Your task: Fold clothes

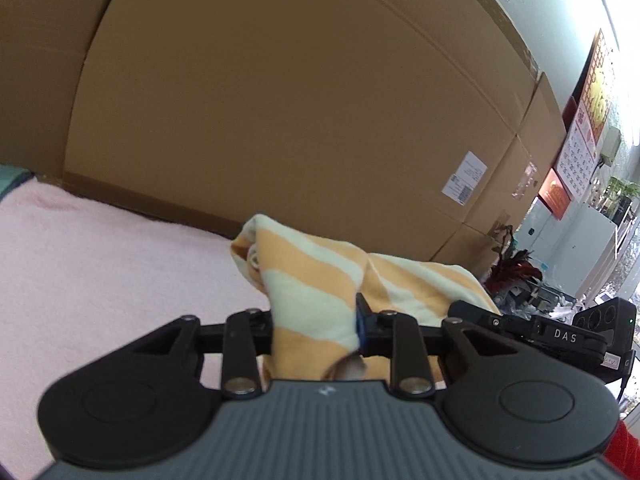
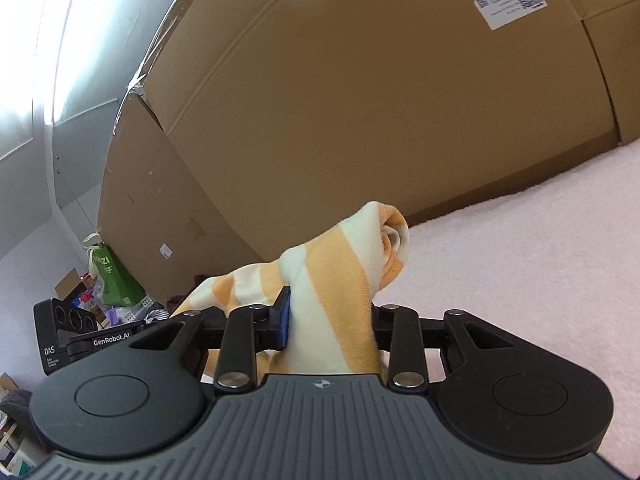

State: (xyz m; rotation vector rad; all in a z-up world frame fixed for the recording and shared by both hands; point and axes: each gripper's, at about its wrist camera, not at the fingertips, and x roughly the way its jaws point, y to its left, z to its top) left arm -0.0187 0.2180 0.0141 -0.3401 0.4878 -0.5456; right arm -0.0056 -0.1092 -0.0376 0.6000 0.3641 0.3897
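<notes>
An orange and cream striped garment (image 1: 320, 280) is held up above a pale pink fleecy surface (image 1: 100, 272). My left gripper (image 1: 316, 328) is shut on a bunched part of it, cloth filling the gap between the fingers. In the right wrist view the same striped garment (image 2: 336, 300) rises in a peak from my right gripper (image 2: 332, 320), which is shut on it too. The cloth spans between the two grippers. The right gripper's body (image 1: 560, 336) shows at the right of the left wrist view, and the left gripper's body (image 2: 80, 336) at the left of the right wrist view.
Large cardboard boxes (image 1: 300, 100) stand close behind the pink surface (image 2: 540, 260) like a wall. Past them lie a green bag (image 2: 114, 276) and floor clutter on one side, a wall calendar (image 1: 580, 148) and white cabinets (image 1: 580, 248) on the other.
</notes>
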